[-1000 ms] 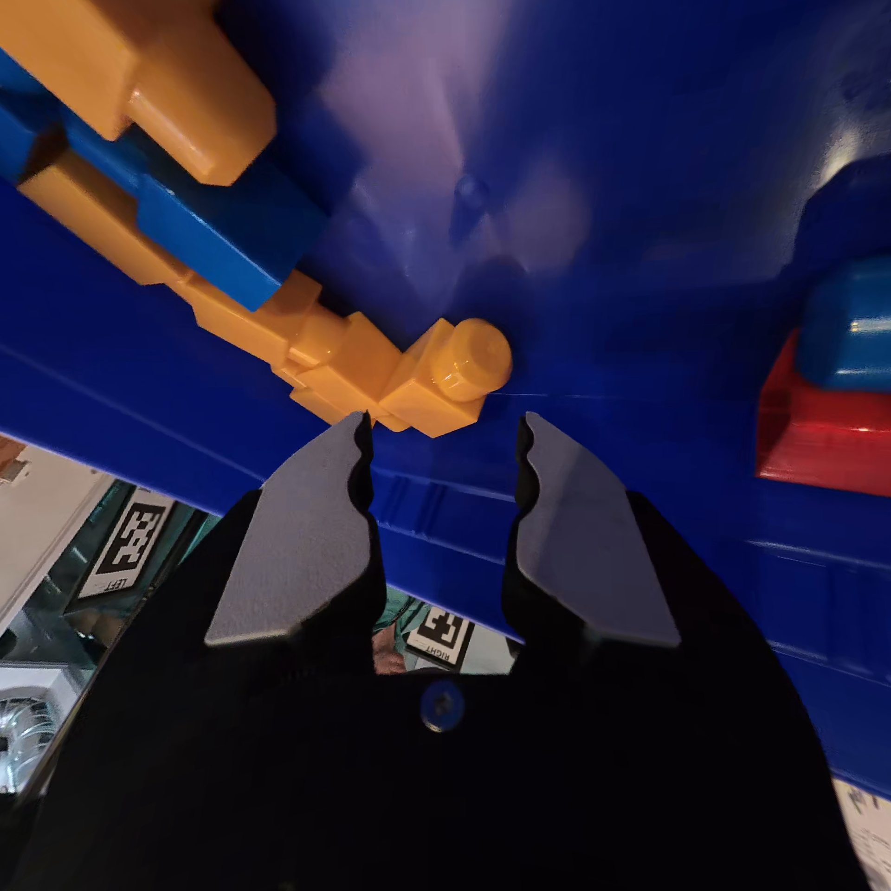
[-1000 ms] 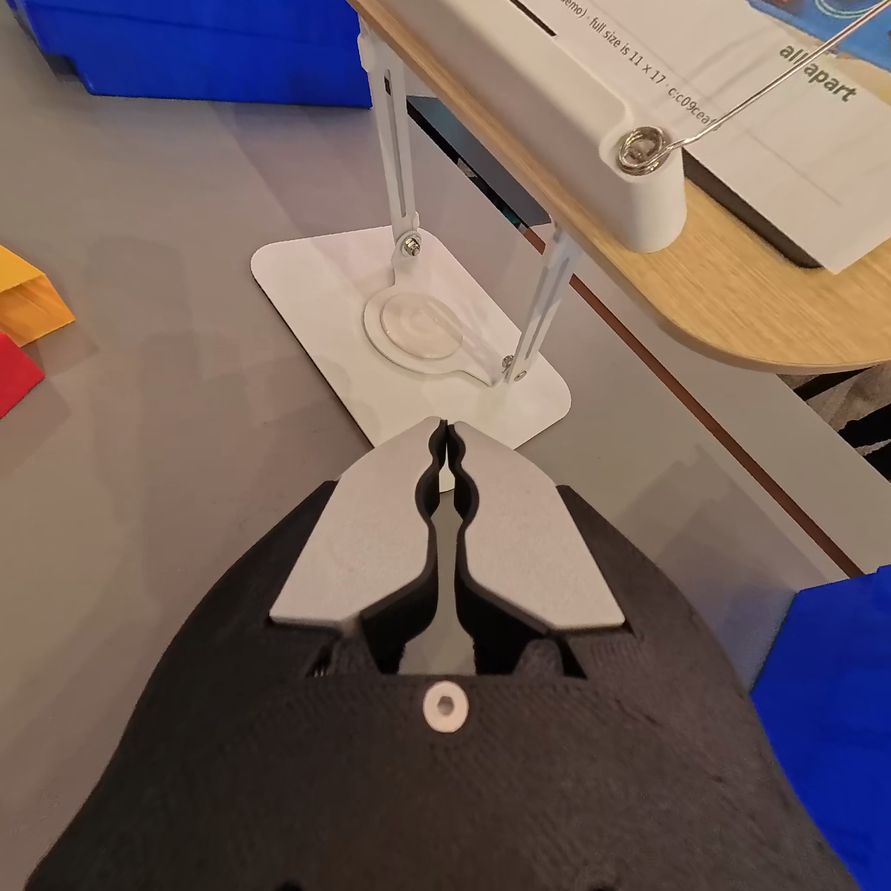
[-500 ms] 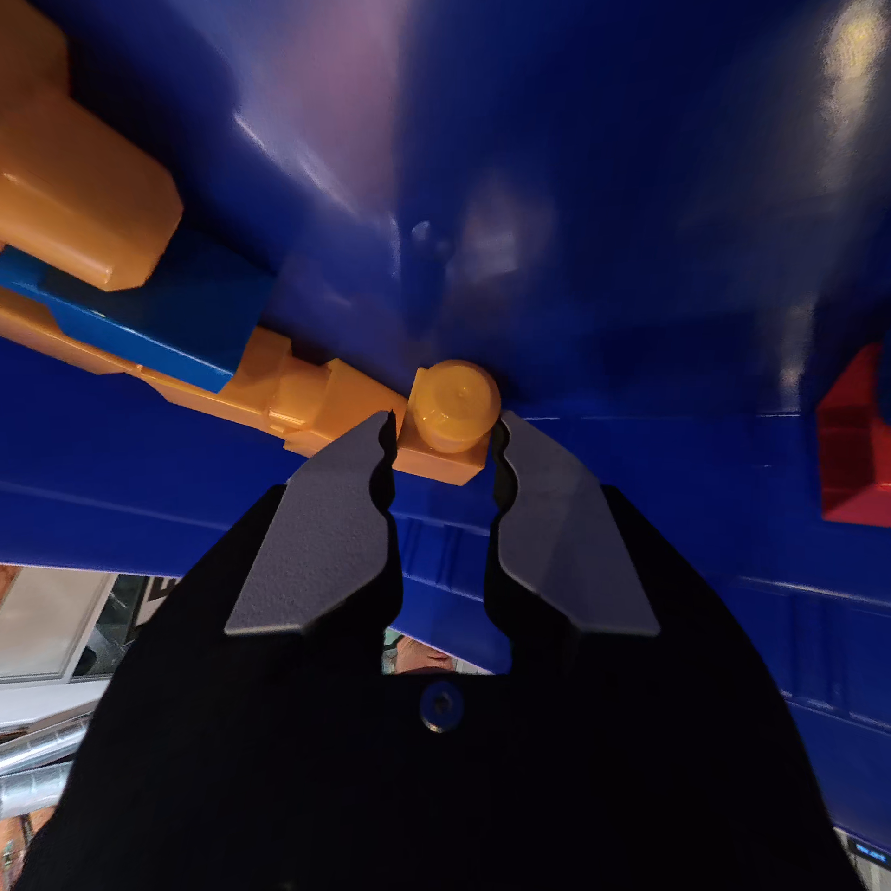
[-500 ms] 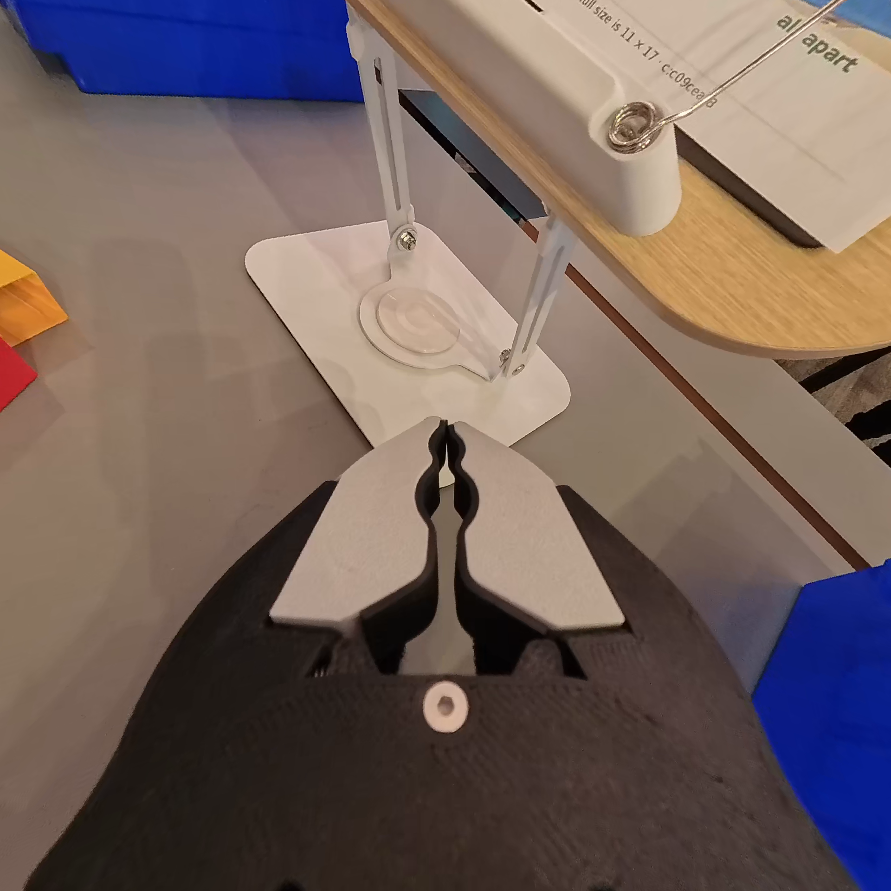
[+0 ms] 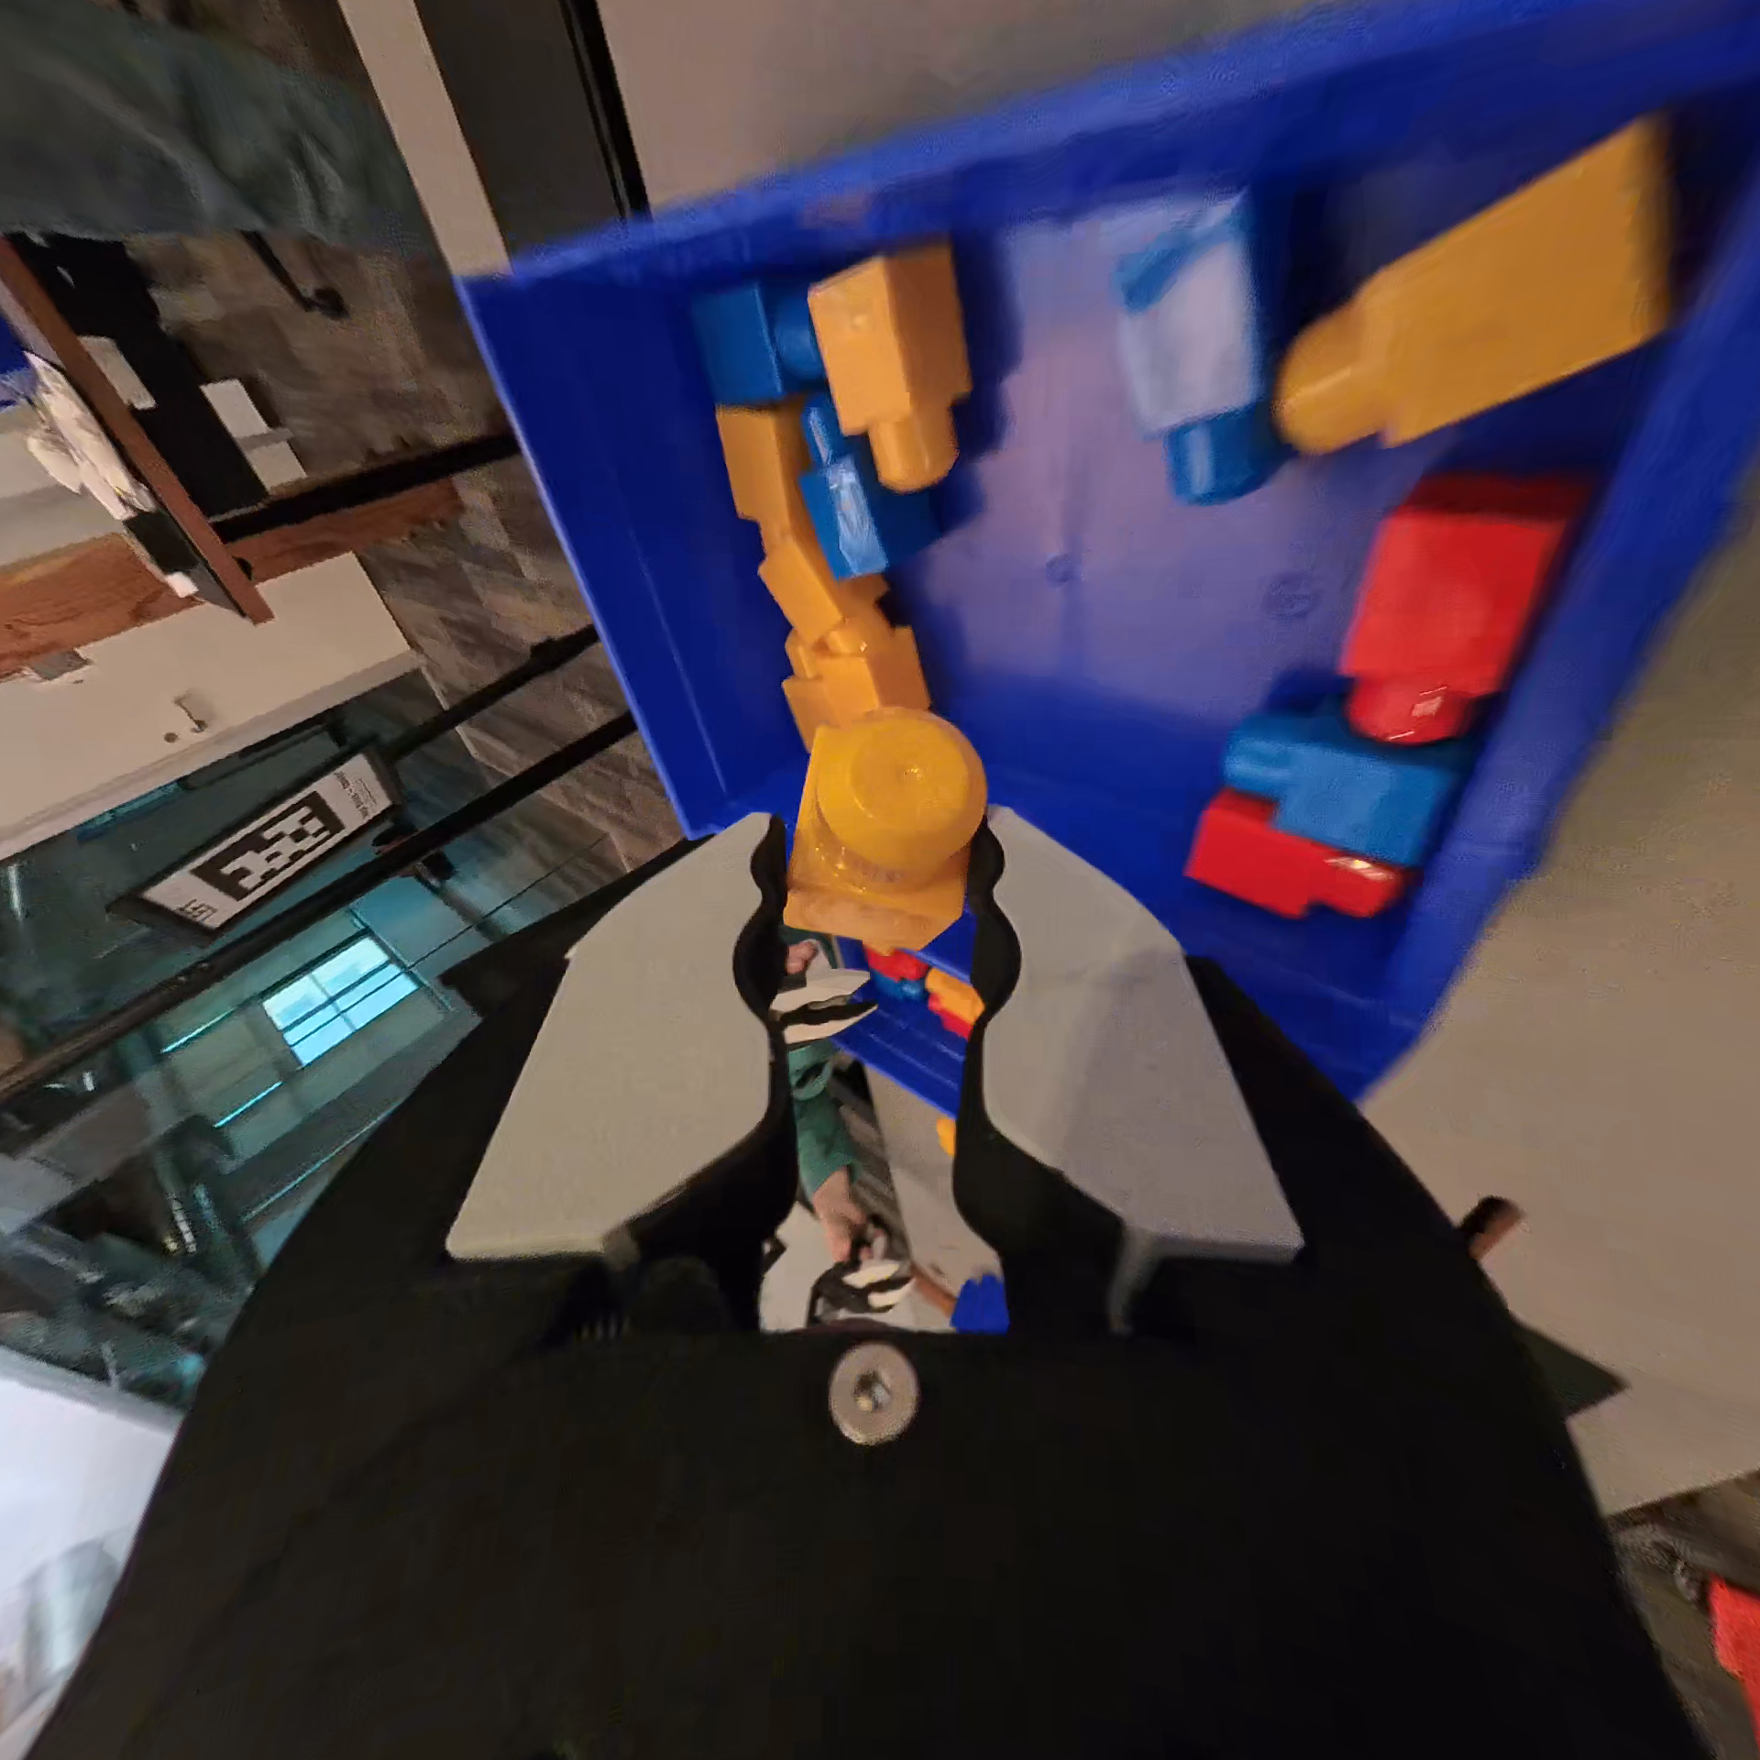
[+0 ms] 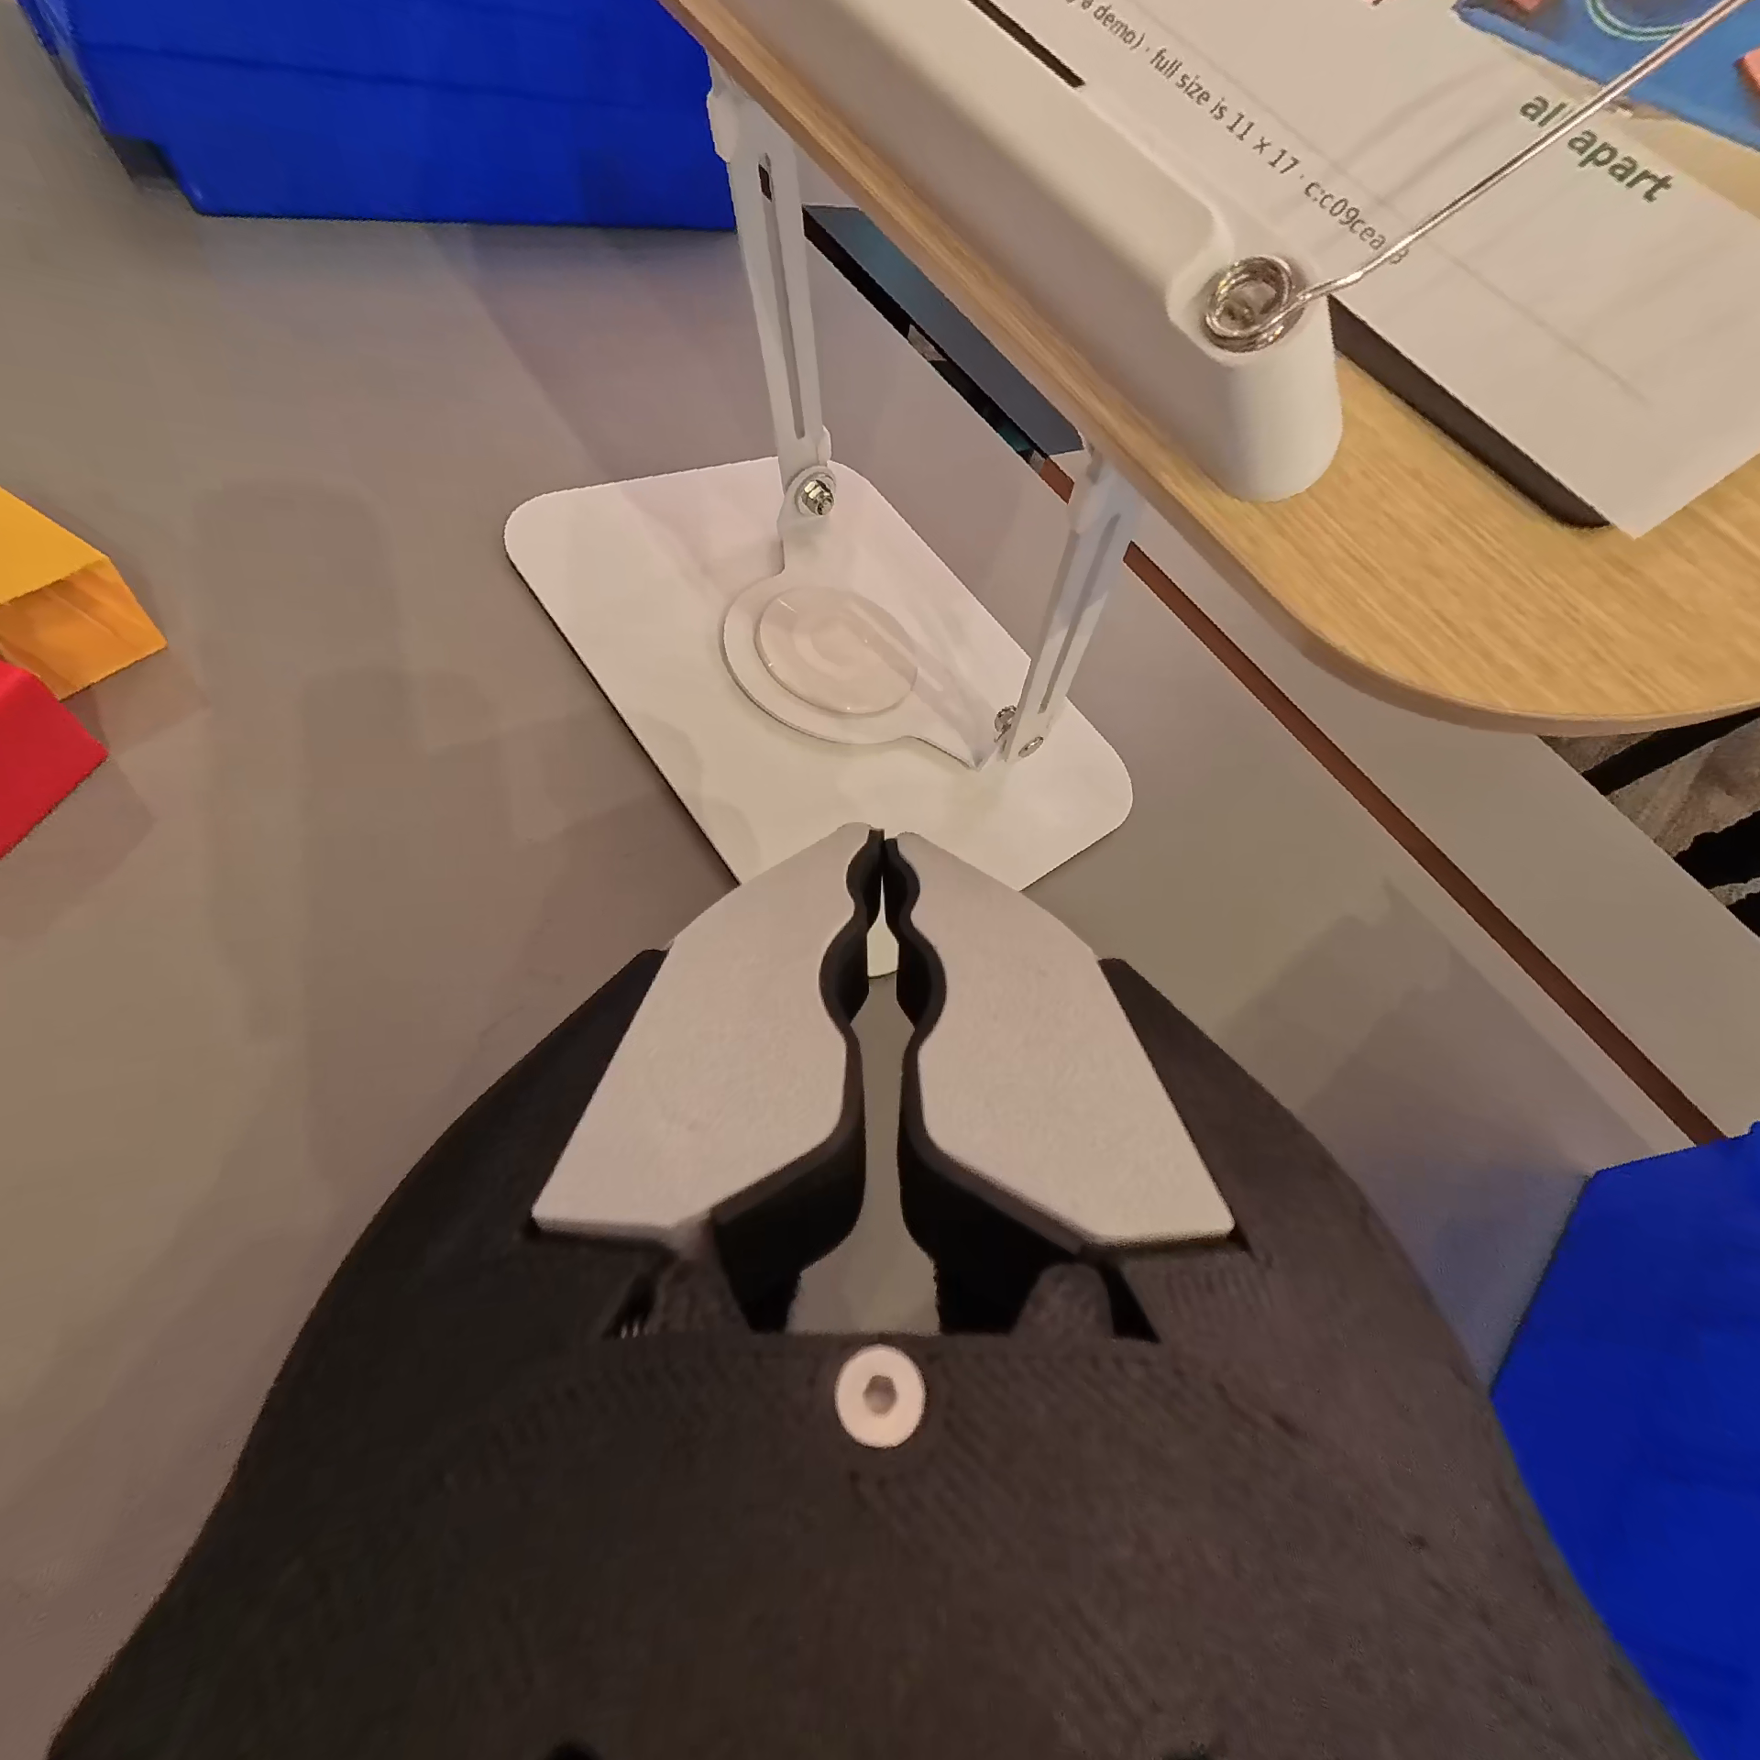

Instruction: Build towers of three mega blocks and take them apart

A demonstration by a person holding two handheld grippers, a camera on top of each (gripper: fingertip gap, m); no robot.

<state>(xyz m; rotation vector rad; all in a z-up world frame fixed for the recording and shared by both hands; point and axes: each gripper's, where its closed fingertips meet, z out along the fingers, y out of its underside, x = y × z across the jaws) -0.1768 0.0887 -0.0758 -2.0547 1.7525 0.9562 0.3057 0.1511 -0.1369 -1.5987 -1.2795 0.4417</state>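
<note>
In the left wrist view my left gripper [image 5: 876,886] is shut on a small orange block [image 5: 881,824], its round stud facing me, held above the near corner of a blue bin [image 5: 590,495]. Inside the bin lie several orange blocks [image 5: 848,657], blue blocks [image 5: 1333,790] and red blocks [image 5: 1457,590]. In the right wrist view my right gripper [image 6: 881,843] is shut with nothing between its pads, over the grey table just in front of a white stand base [image 6: 667,610]. An orange block [image 6: 67,610] and a red block [image 6: 33,752] show at that view's left edge.
A wooden board on white legs [image 6: 1286,533] carries a paper sheet, to the right of the right gripper. A blue bin [image 6: 400,114] stands at the back left and another blue bin corner [image 6: 1657,1429] at the right. The left view is motion blurred. About 50 cm separates my left fingertips from my right.
My left gripper closed on the small orange block inside the bin and has lifted it up and back, so the whole bin now shows. The right gripper has barely moved.
</note>
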